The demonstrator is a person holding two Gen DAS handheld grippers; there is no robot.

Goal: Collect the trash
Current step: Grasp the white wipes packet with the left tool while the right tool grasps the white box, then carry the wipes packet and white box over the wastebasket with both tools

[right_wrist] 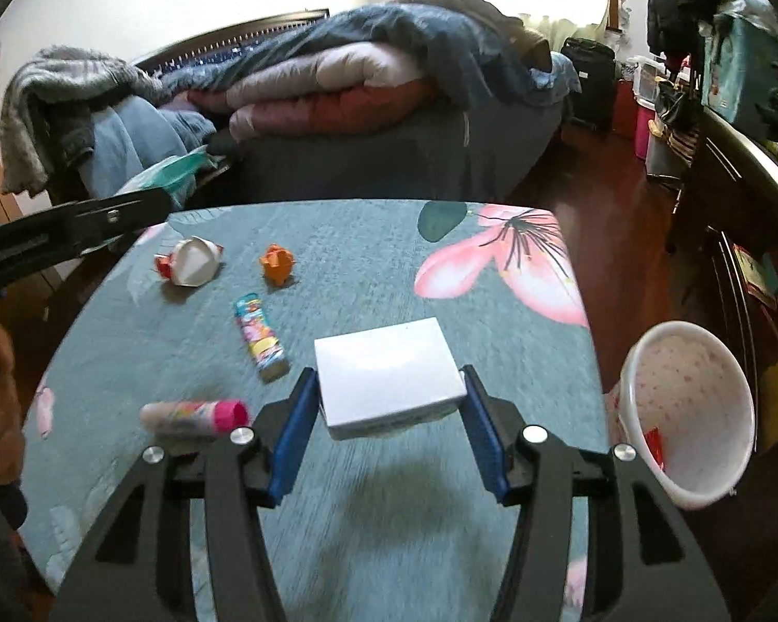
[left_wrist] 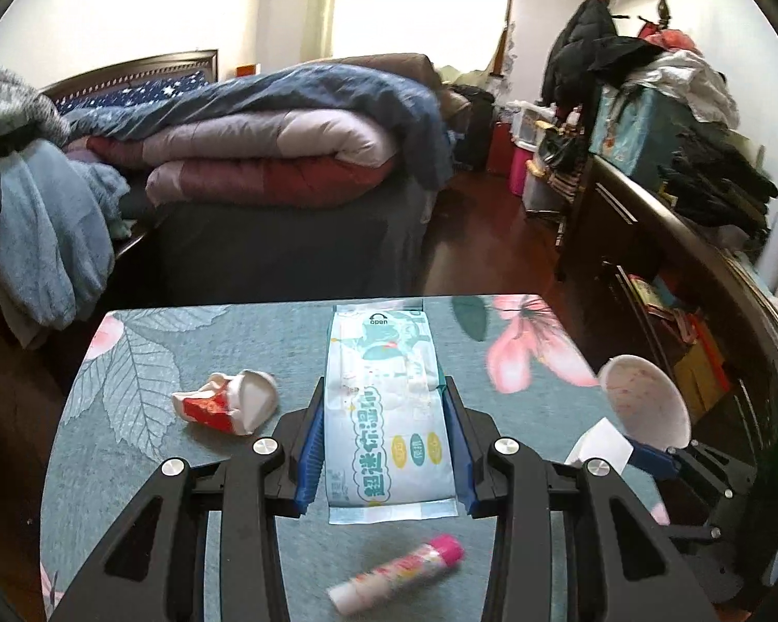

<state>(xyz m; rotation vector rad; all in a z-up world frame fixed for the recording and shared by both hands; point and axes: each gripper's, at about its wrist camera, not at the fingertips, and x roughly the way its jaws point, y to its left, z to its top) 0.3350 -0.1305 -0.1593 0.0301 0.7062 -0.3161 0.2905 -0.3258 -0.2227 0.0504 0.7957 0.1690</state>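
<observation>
My left gripper (left_wrist: 384,389) is shut on a white and green wet-wipe pack (left_wrist: 384,394), which it holds above the table (left_wrist: 207,331). My right gripper (right_wrist: 389,373) is shut on a white box (right_wrist: 386,376); the box hangs over its shadow on the cloth. A crushed red and white paper cup (left_wrist: 228,404) (right_wrist: 189,262), an orange scrap (right_wrist: 277,262), a colourful tube (right_wrist: 262,337) and a pink-capped tube (right_wrist: 194,417) (left_wrist: 397,573) lie on the table. A white speckled bin (right_wrist: 690,404) (left_wrist: 643,399) stands off the table's right edge with a red scrap inside.
The table (right_wrist: 368,259) wears a teal cloth with pink flowers. Behind it is a bed (left_wrist: 264,155) piled with quilts. A dark cabinet (left_wrist: 648,217) stacked with clothes runs along the right wall, with wooden floor between. My left gripper (right_wrist: 145,202) shows at the left of the right wrist view.
</observation>
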